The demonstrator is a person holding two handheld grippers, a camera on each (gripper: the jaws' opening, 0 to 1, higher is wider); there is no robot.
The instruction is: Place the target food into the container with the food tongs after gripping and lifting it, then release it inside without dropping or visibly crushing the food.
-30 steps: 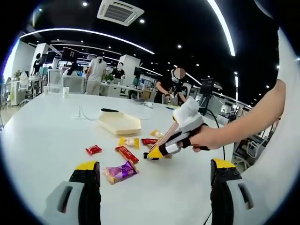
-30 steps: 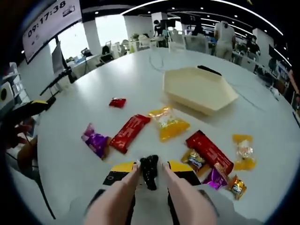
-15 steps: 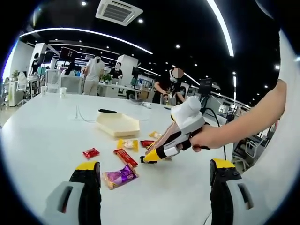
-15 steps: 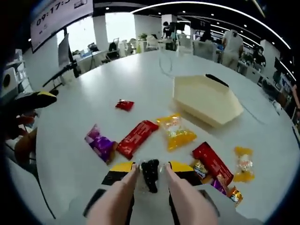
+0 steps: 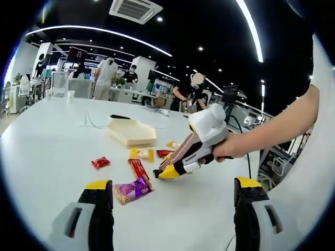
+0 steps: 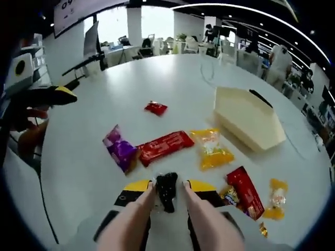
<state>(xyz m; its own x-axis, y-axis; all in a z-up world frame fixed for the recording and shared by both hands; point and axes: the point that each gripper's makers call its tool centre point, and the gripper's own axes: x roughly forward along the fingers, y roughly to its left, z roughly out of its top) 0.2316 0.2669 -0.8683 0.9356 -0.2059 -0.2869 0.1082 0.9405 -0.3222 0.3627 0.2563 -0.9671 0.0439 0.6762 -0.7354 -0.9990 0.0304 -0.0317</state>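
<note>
In the right gripper view my right gripper (image 6: 167, 189) carries two pinkish tong arms (image 6: 137, 217) that are shut on a small black snack piece (image 6: 167, 190), held above the white table. The cream hexagonal container (image 6: 250, 124) sits ahead to the right, well apart from the tongs. The left gripper view has my left gripper (image 5: 172, 206) with its jaws wide apart and nothing between them. There the right gripper (image 5: 180, 166) hangs over the table in a person's hand, the black piece (image 5: 156, 172) at its tip, with the container (image 5: 131, 132) farther back.
Wrapped snacks lie on the table (image 6: 89, 172): a purple packet (image 6: 121, 151), a long red bar (image 6: 165, 147), a yellow bag (image 6: 212, 151), a small red packet (image 6: 156, 108), another red bar (image 6: 243, 191). The left gripper's yellow tip (image 6: 52, 95) shows at the left. People stand at desks behind.
The right gripper has risen a little and swung left with the black piece still held. The left gripper's jaws have stayed open.
</note>
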